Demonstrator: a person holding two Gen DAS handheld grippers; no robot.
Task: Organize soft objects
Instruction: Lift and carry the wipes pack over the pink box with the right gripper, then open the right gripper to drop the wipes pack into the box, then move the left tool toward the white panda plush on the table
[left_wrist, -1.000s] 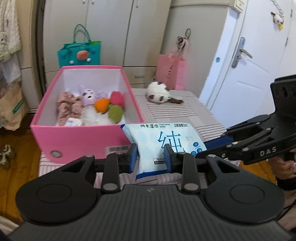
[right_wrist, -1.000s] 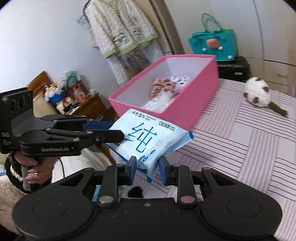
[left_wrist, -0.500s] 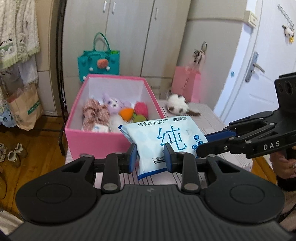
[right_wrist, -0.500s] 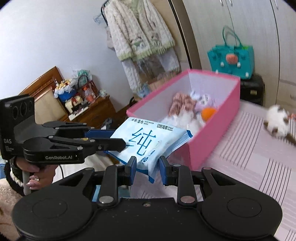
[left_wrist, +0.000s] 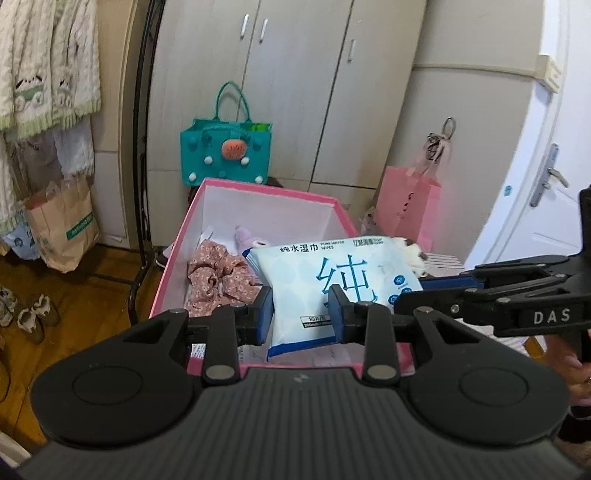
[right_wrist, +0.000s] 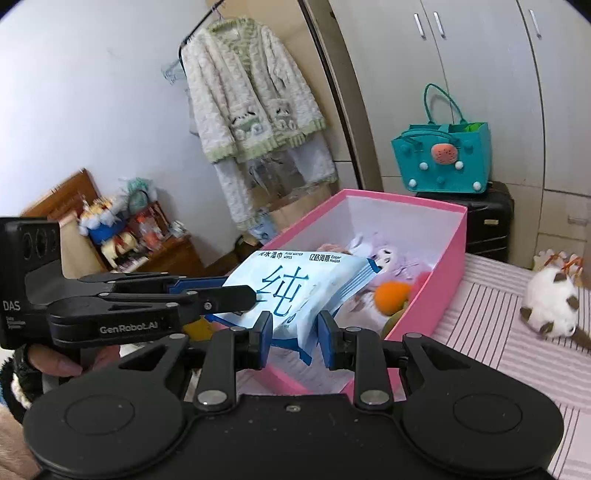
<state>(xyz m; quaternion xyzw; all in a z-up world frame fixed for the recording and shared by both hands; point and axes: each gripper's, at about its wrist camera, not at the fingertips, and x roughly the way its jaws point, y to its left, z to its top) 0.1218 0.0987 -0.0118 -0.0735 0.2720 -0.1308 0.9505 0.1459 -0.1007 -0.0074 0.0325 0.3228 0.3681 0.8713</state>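
Both grippers, left (left_wrist: 300, 309) and right (right_wrist: 291, 334), clench one pack of wet wipes (left_wrist: 334, 275), held above the pink box (right_wrist: 452, 254). A floral cloth (left_wrist: 216, 278), orange ball (right_wrist: 392, 297) and plush toys already lie inside. Farther off, a white plush (right_wrist: 552, 304) waits on the striped bed (right_wrist: 491, 332).

Black left gripper (left_wrist: 300, 312) w/ blue pads (left_wrist: 264, 317), silver screws, "DAS" marking.

Glossy plastic wipes pack (left_wrist: 332, 280); matt pink box (right_wrist: 448, 258); floral cloth (left_wrist: 218, 280)
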